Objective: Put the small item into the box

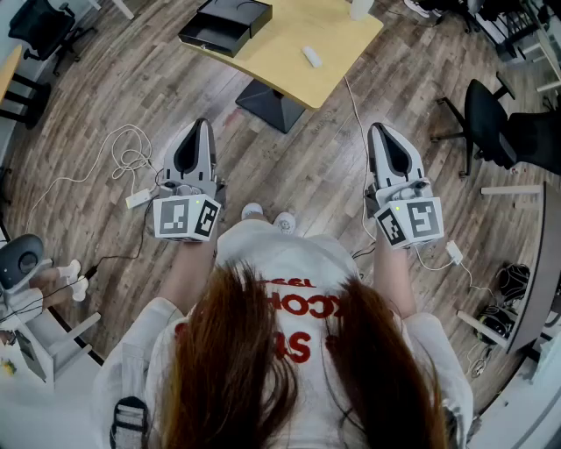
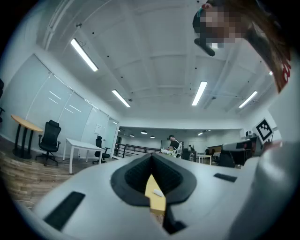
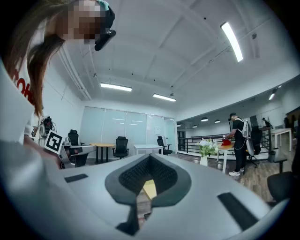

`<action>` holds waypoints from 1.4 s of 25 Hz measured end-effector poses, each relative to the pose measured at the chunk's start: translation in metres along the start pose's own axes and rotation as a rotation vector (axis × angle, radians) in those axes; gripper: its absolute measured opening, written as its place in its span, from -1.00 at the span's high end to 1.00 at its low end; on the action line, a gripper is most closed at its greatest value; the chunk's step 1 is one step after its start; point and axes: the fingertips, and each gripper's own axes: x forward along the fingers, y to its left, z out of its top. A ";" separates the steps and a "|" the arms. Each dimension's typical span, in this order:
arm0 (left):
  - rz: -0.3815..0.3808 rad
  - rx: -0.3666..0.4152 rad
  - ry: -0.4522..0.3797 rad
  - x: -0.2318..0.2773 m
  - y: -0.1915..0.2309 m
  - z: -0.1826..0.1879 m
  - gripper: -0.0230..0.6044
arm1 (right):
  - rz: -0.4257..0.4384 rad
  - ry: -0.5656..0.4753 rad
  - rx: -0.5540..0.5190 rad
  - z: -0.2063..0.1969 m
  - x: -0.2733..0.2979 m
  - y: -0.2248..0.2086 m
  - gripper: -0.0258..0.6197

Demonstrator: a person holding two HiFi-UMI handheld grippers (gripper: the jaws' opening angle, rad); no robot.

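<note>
Below the person's hair (image 1: 263, 368), the left gripper (image 1: 201, 130) and right gripper (image 1: 381, 131) are clenched, empty and level, since the small item (image 1: 312, 57) and box (image 1: 225, 24) lie well ahead on the table (image 1: 289, 35).

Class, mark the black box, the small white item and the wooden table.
black box (image 1: 224, 25), head view, its open inside
small white item (image 1: 312, 57), head view, its middle
wooden table (image 1: 294, 26), head view, bare top

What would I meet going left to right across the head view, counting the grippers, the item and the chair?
left gripper → small item → right gripper → black chair
</note>
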 end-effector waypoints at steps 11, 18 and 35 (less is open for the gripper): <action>0.018 0.015 0.025 0.012 0.002 -0.001 0.91 | 0.038 -0.010 0.072 0.000 0.014 -0.010 0.91; 0.008 0.000 0.033 0.056 0.017 -0.011 0.91 | 0.034 0.011 0.087 -0.006 0.053 -0.028 0.91; -0.088 -0.021 0.006 0.236 0.101 -0.015 0.91 | -0.056 -0.004 0.060 0.011 0.210 -0.093 0.91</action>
